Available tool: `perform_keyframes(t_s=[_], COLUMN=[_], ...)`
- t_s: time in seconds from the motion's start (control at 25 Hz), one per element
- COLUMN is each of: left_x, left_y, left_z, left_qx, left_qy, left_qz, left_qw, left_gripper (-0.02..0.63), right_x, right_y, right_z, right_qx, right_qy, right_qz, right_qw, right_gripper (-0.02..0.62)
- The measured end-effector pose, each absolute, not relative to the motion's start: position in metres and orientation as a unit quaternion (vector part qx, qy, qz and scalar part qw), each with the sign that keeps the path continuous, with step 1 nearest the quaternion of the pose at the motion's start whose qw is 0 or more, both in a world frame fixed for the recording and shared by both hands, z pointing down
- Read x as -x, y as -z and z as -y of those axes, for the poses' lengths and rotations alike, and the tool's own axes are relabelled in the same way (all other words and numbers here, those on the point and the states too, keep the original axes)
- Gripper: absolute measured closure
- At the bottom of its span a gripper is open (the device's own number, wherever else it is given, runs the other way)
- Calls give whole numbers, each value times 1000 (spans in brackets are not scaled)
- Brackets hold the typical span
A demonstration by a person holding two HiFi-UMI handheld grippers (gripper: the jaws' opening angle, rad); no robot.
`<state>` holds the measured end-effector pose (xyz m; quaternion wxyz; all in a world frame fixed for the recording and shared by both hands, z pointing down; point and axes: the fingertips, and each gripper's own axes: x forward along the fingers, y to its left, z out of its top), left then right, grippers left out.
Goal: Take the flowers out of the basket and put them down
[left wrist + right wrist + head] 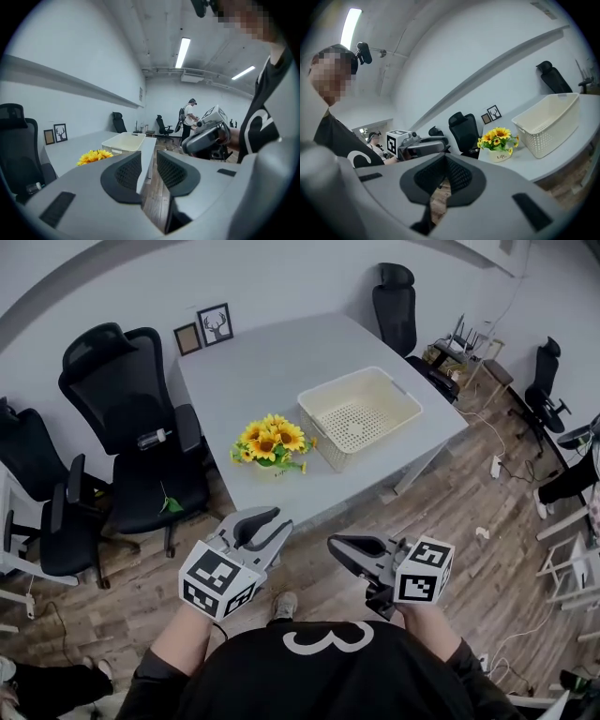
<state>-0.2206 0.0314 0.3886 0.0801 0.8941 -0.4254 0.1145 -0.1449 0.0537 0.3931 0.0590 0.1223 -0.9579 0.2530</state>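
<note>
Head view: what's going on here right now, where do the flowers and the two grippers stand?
The sunflowers, in a small pot, stand on the grey table beside the cream basket, which is empty. The person holds both grippers short of the table's edge, touching nothing: the left gripper is open with nothing between its fingers, and the right gripper is shut and empty.

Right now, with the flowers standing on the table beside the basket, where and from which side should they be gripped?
Grip the white pot, not the flowers: it stands upright and firm, while the blooms spread wide above it. Probably come in level from the table's near edge, since the basket stands close on one side.
</note>
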Motion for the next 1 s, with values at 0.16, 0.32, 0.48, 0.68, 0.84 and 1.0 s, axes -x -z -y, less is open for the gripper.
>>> perform_keyframes(t_s=[0.16, 0.32, 0.48, 0.68, 0.84, 1.0], left_x=[198, 180, 159, 136, 118, 108], left_y=[-368, -363, -360, -356, -357, -357], left_z=[-74, -106, -135, -162, -173, -179], left_qx=[-899, -895, -902, -910, -913, -915], left_qy=[-84, -58, -33, -18, -17, -19], left_qz=[420, 424, 404, 385, 376, 373], left_qw=[87, 128, 150, 154, 154, 151], left_gripper=[554, 582, 594, 594, 594, 594], right_x=[135, 123, 109, 91, 76, 67], right_y=[-376, -364, -358, -353, -346, -344], right_z=[-85, -113, -135, -155, -171, -185], right_qx=[-104, -93, -89, -97, -98, -101], right_qy=[-232, -216, -210, -201, -178, -155], right_qz=[966, 971, 974, 975, 979, 983], right_qw=[45, 27, 13, -1, -13, -10], right_gripper=[588, 588, 588, 588, 589, 589])
